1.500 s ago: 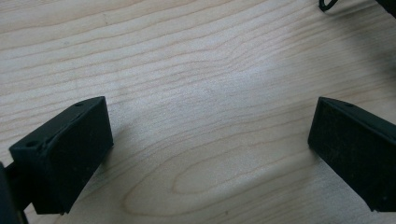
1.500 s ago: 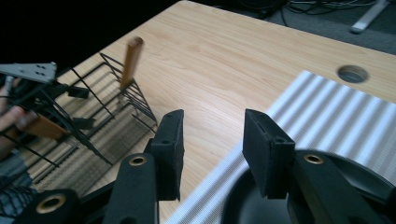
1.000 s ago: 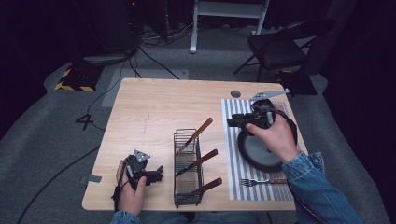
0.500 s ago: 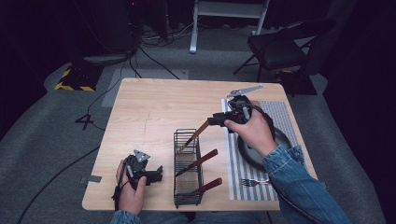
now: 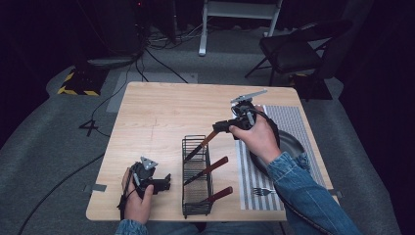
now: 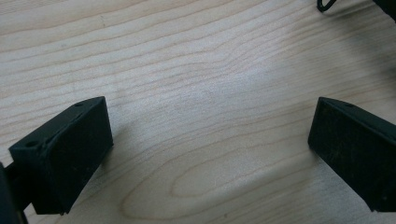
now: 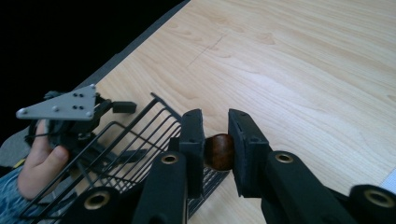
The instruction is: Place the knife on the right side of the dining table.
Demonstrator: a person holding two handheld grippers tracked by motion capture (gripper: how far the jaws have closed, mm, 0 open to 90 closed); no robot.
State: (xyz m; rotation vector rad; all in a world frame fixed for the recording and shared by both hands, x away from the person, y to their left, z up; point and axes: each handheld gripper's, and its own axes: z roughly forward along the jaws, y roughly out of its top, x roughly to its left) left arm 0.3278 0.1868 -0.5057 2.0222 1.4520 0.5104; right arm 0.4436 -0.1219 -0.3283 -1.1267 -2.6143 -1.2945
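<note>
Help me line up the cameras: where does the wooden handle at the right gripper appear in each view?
High view: handle, centre, slanting up from the wire rack to the right gripper.
Left gripper view: not in it.
Right gripper view: handle's end, low centre, between the pads.
Shared landmark: the wire rack.

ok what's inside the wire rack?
Wire rack holds three brown-handled utensils; right gripper has just been closing on the farthest brown handle. Their working ends are hidden inside the rack.

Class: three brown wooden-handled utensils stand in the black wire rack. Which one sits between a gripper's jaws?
The farthest brown wooden handle, at the black wire rack's far end. The right gripper has just been closing around its tip; the other two handles stand free.
</note>
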